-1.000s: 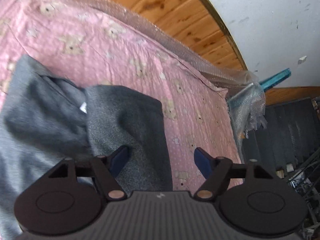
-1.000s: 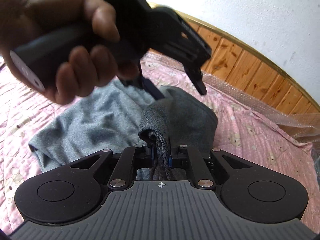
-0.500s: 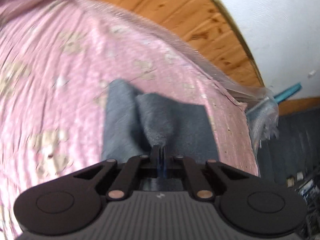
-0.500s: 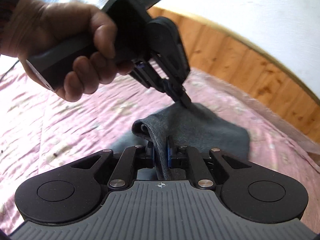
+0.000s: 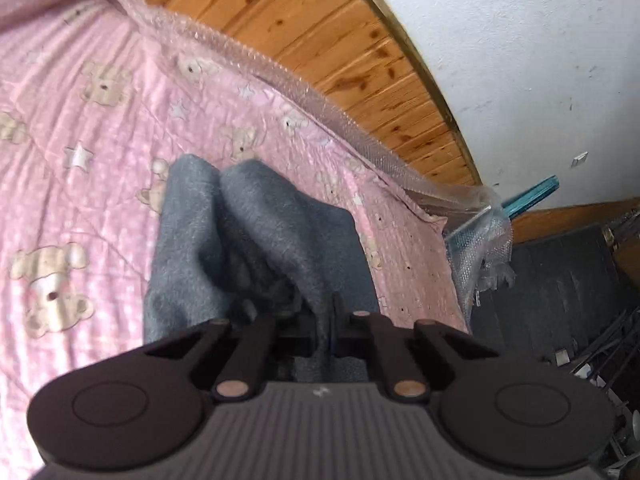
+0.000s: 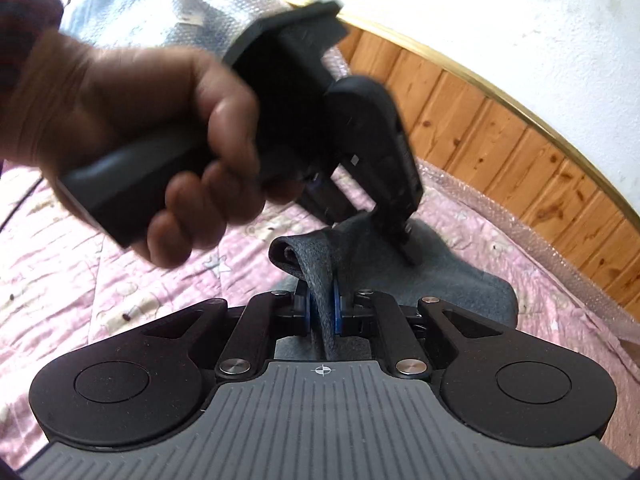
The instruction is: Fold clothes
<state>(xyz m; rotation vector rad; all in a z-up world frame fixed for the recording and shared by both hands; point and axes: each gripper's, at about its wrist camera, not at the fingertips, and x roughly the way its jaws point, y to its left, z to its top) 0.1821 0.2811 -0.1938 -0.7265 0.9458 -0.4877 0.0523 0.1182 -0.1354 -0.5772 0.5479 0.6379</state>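
a grey garment [image 5: 260, 240] is seen bunched on a pink bedspread [image 5: 80, 120] printed with bears and stars, near the far side of the bed. in the left wrist view, the left tool [image 5: 329, 316] is closed tight on a raised fold of the grey garment, the cloth being pinched between the two fingers and rising as a ridge ahead of them. in the right wrist view, the right tool [image 6: 323, 310] is likewise closed on a thick fold of the same cloth [image 6: 316, 272], with blue pads [image 6: 338, 312] pressed against either side of it and a rolled loop of fabric standing just past the fingertips. the left tool [image 6: 404, 236] is also seen from that view, gripped by a hand [image 6: 140, 128] and angled down onto the garment just beyond the right tool's hold; its tip is touching the cloth. a strip of bubble wrap [image 5: 280, 76] is laid along the edge of the bed, against wooden panelling [image 5: 340, 52] below a white wall [image 5: 540, 60]. a teal bar [image 5: 528, 196] is visible past the corner of the bed.
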